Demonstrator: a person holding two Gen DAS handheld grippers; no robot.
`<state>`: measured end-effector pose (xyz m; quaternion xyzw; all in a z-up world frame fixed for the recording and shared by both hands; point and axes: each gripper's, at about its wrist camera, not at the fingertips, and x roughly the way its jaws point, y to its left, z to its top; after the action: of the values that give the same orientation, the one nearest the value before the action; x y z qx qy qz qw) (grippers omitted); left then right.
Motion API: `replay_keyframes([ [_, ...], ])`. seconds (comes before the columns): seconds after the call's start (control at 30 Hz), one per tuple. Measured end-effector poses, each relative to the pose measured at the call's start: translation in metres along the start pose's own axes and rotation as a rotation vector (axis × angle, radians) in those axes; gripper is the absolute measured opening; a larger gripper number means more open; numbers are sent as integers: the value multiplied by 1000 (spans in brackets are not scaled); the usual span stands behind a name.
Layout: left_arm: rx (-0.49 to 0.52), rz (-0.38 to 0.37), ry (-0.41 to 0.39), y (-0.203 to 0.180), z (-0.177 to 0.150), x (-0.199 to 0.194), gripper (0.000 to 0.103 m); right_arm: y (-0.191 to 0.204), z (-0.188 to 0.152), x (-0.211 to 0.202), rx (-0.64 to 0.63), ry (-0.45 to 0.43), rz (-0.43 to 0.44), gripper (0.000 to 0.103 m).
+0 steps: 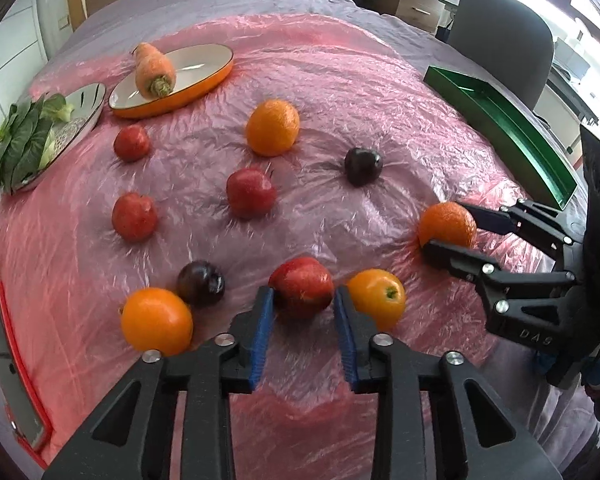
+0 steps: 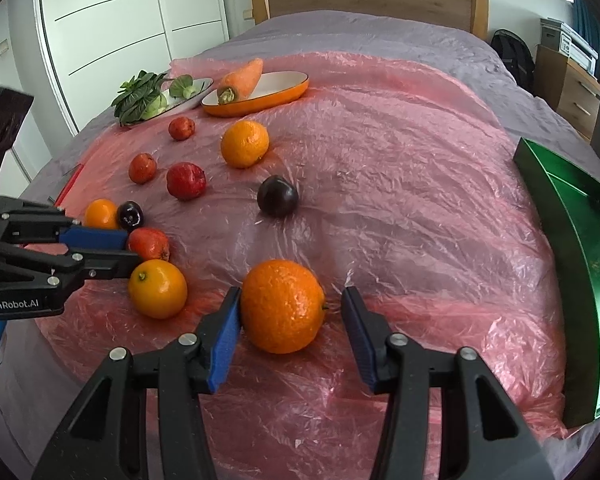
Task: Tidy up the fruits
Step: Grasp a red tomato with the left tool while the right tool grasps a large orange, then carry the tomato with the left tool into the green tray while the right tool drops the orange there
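Note:
Fruits lie on a pink plastic sheet (image 1: 340,80) over a bed. My left gripper (image 1: 302,304) is open, its blue pads on either side of a red apple (image 1: 302,286); it also shows in the right wrist view (image 2: 130,246). My right gripper (image 2: 290,320) is open around a large orange (image 2: 282,306), left pad touching it; it also shows in the left wrist view (image 1: 448,232). Other oranges (image 1: 272,126) (image 1: 156,320) (image 1: 378,296), red apples (image 1: 250,192) (image 1: 134,216) (image 1: 131,142) and dark plums (image 1: 362,165) (image 1: 200,282) lie scattered.
A green tray (image 2: 572,248) stands at the sheet's right edge. An orange oval dish (image 1: 204,80) holds a carrot (image 1: 154,70) at the back left, next to a plate of leafy greens (image 1: 24,140). A red-edged tray (image 1: 16,364) lies at the left.

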<state>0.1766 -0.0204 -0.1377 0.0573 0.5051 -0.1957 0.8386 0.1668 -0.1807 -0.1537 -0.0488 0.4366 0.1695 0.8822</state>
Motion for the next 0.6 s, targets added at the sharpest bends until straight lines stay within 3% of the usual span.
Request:
replay_keyframes([
  [0.1,12,2,-6,-2,4,2,36,-1,0,3,0,5,3,83],
  [0.3,14,5,42,-1,3,18,35,-1,-1,7,-8,11,5,83],
  [0.33,17,7,48,-2,-1,21,34,0,-1,8,-10,11,2,80],
  [0.4,27,21,43,-3,-7,21,32,-1,-1,8,-8,10,9,65],
  [0.6,-19,-2,5,2,-10,9,32,-4,-3,3,10,-6,32,63],
])
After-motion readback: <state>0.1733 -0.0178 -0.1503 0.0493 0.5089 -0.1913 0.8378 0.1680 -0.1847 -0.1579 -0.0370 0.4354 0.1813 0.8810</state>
